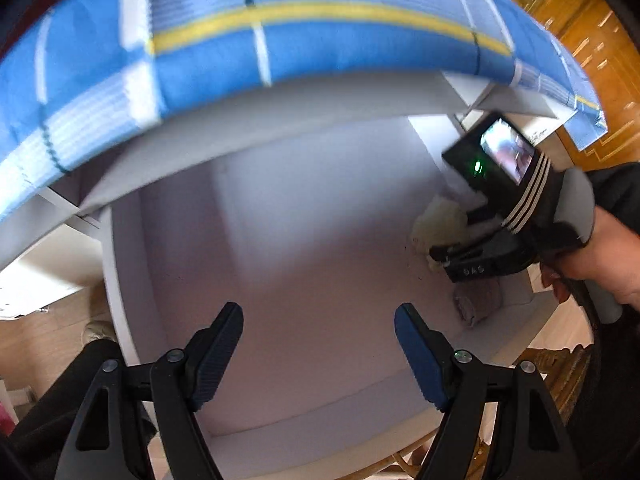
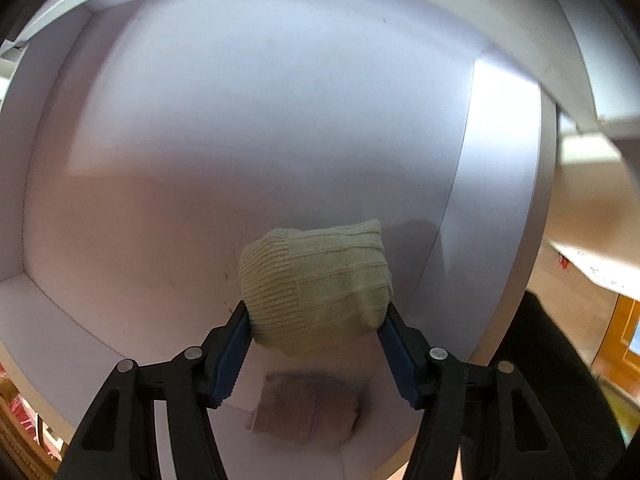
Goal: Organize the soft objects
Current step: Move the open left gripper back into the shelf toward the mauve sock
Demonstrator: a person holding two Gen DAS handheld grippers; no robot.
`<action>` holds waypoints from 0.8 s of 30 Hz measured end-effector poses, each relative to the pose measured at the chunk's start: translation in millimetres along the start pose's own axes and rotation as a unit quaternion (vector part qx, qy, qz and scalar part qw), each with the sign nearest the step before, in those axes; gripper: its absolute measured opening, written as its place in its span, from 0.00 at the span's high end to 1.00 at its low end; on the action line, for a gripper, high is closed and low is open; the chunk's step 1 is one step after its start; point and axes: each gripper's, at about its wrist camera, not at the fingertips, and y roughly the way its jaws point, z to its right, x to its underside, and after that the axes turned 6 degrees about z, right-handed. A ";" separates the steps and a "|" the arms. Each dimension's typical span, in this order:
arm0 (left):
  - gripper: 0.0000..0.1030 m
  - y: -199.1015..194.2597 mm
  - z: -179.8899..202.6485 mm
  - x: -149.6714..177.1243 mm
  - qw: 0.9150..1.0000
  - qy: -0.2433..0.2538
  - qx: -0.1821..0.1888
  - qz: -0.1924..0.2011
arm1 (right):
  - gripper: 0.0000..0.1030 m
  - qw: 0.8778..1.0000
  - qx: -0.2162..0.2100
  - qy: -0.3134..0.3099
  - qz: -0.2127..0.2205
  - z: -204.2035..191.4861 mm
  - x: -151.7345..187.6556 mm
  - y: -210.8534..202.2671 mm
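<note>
My right gripper (image 2: 316,320) is shut on a rolled pale yellow-green knit sock bundle (image 2: 316,288) and holds it inside a white cubby (image 2: 200,120). Below it a folded pinkish-grey cloth (image 2: 308,408) lies on the cubby floor near the right wall. In the left wrist view the right gripper (image 1: 436,254) reaches into the cubby (image 1: 280,200) with the pale bundle (image 1: 440,220) over the grey cloth (image 1: 476,304). My left gripper (image 1: 320,348) is open and empty in front of the cubby.
A blue checked cloth with a yellow stripe (image 1: 280,40) hangs over the top of the white shelf unit. Wooden cabinets (image 1: 580,32) stand at the right. A carved wooden piece (image 1: 560,364) sits below the shelf.
</note>
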 end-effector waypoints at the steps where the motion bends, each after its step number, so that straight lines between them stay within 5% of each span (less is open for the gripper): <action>1: 0.24 4.1 1.0 0.7 1.000 0.002 0.000 -0.009 | 0.39 1.000 -0.004 -0.003 0.002 -2.1 -0.4 -1.6; 12: 0.24 51.3 56.0 21.6 0.991 0.109 0.023 -0.068 | 0.39 0.996 0.021 -0.085 0.000 -17.5 -19.1 0.1; 19: 0.24 82.4 101.5 40.2 0.969 0.218 0.059 -0.097 | 0.39 0.993 0.013 -0.119 0.012 -27.9 -38.2 -0.4; 24: 0.24 105.9 111.9 36.6 0.968 0.188 0.111 -0.123 | 0.39 0.993 -0.003 -0.119 0.012 -21.8 -40.1 -2.9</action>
